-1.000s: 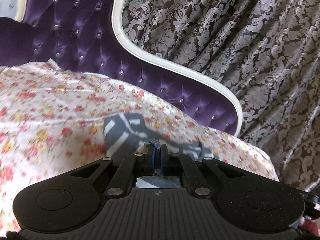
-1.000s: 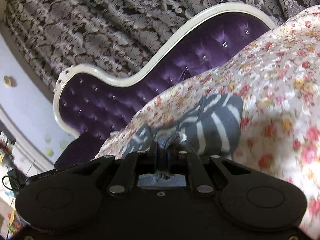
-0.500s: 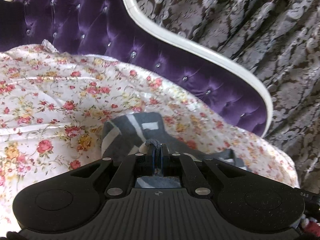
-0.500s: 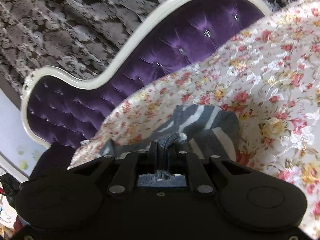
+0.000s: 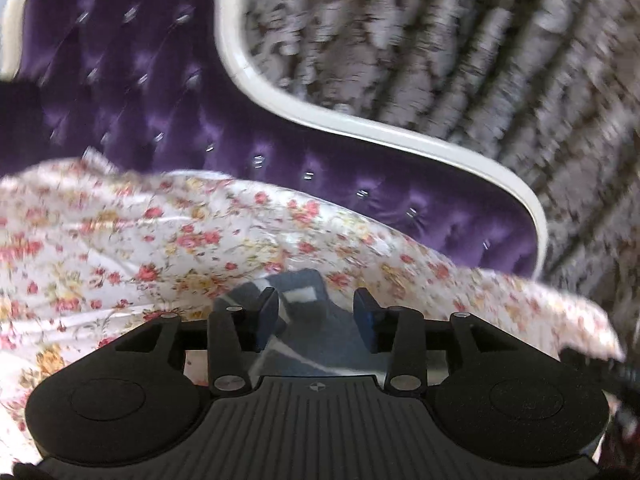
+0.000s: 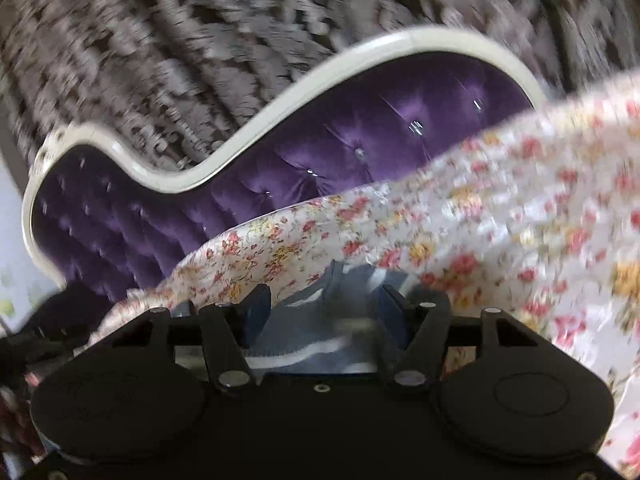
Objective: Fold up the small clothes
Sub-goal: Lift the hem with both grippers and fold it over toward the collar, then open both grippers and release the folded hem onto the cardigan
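Left wrist view: left tool (image 5: 316, 314) opening, striped garment (image 5: 304, 300) lying released on the bed (image 5: 120, 240) at 12 o'clock between the jaws; right tool (image 6: 326, 312) opening likewise over it, equally near

We are in a home, in what looks like a bedroom. At twelve o'clock from us stands a tufted purple headboard (image 5: 168, 92), its velvet padding studded with shiny buttons and edged by a curving cream frame (image 5: 360, 128); the right wrist view shows that headboard (image 6: 360, 152) running from nine toward one o'clock. In front of it lies a white bedspread (image 5: 120, 248) printed with small red and yellow flowers, rumpled over the bed (image 6: 520, 220). Behind the headboard, from twelve round to three o'clock, hangs a heavy curtain (image 5: 460, 60) in dark fabric with a grey damask pattern, falling in deep folds. We see these furnishings blurred.
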`<action>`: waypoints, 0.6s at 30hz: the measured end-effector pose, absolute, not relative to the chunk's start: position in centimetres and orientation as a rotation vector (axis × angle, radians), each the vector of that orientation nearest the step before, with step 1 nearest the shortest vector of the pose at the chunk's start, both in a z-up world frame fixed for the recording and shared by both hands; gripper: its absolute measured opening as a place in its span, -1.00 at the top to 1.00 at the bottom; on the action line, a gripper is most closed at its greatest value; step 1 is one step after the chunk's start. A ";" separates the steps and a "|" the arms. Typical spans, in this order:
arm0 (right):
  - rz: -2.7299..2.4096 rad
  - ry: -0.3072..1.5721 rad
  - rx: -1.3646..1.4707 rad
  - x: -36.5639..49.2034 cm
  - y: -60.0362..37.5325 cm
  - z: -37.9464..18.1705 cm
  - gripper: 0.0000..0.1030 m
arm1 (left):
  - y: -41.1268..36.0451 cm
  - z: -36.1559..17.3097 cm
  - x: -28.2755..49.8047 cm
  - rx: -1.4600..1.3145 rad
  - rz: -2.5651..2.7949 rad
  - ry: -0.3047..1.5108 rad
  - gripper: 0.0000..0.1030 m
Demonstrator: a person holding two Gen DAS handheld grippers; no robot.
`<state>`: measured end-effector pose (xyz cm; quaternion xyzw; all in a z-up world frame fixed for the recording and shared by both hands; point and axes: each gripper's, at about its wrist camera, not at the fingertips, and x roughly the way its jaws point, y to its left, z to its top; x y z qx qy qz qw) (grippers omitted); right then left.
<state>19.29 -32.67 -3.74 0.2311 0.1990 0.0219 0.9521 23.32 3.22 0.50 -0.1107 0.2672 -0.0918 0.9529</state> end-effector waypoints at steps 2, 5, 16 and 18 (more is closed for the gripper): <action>0.076 0.411 0.394 19.4 -31.3 -3.4 -0.27 | 1.8 0.3 22.6 -0.156 -0.227 0.556 0.20; 0.119 0.448 0.290 19.8 -29.3 -3.7 -0.27 | -0.6 -0.8 22.3 -0.039 -0.281 0.597 0.19; 0.066 0.609 0.081 22.1 -26.9 -7.1 -0.17 | 0.0 -5.7 27.0 -0.009 -0.159 0.761 0.19; 0.060 0.612 0.082 22.1 -27.1 -7.2 -0.15 | 1.7 -6.2 27.5 -0.053 -0.146 0.754 0.15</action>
